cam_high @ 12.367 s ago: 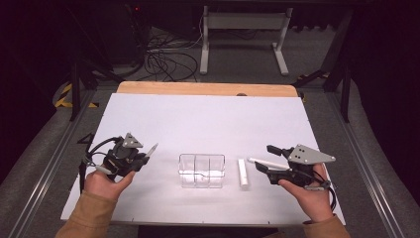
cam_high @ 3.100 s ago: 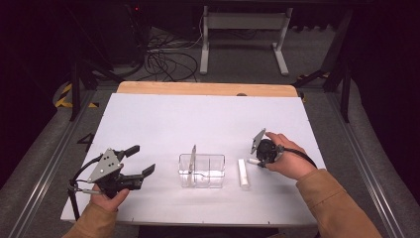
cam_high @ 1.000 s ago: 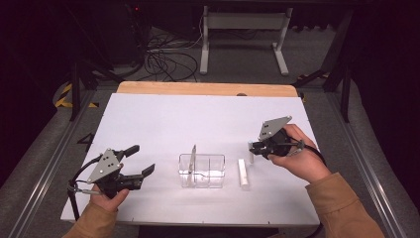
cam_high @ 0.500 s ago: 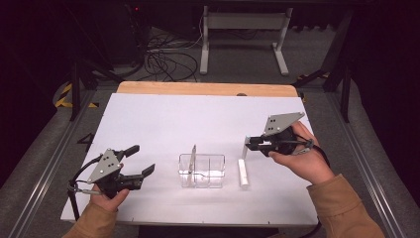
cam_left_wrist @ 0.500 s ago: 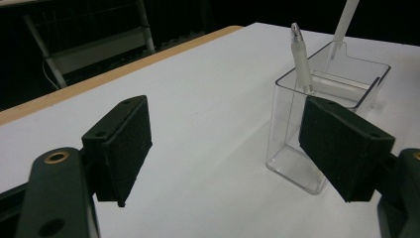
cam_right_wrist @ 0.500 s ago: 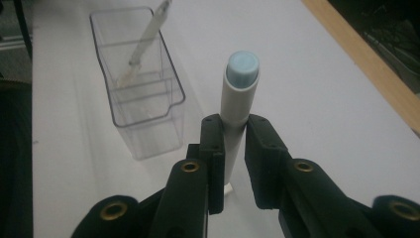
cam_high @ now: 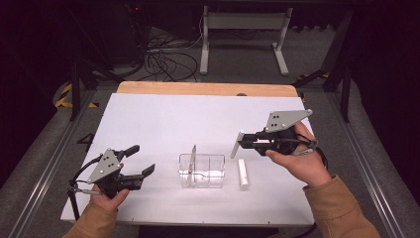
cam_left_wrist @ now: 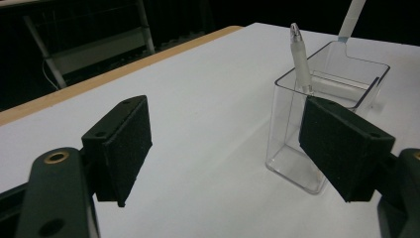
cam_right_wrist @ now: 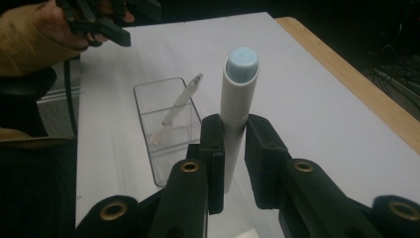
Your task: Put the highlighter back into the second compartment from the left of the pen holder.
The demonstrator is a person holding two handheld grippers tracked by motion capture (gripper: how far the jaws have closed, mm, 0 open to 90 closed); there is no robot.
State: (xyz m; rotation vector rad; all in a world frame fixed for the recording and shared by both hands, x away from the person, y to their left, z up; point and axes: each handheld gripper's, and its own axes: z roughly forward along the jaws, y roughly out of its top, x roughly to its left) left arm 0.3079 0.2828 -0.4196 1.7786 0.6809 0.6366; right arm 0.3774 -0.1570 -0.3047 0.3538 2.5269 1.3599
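Note:
A clear plastic container [cam_high: 215,171] stands at the table's middle with a white pen [cam_high: 192,157] leaning in its left compartment. To its right, above the table, my right gripper [cam_high: 246,142] is shut on a white marker [cam_high: 236,147] with a pale blue cap, which hangs tilted. In the right gripper view the marker [cam_right_wrist: 236,109] stands up between the closed jaws of the right gripper [cam_right_wrist: 233,148], with the container [cam_right_wrist: 148,91] beyond. A second white marker [cam_high: 242,173] lies flat right of the container. My left gripper [cam_high: 141,160] rests open and empty at the front left; the left gripper [cam_left_wrist: 230,144] faces the container [cam_left_wrist: 297,163].
A white sheet [cam_high: 163,119] covers the table, with a bare wooden strip [cam_high: 198,88] along the far edge. Metal rails run along both sides. Cables [cam_high: 163,59] and a stand's legs [cam_high: 242,29] lie on the floor beyond.
My right hand has risen a little with the marker held in its jaws. The left gripper, the container and the lying marker have not moved.

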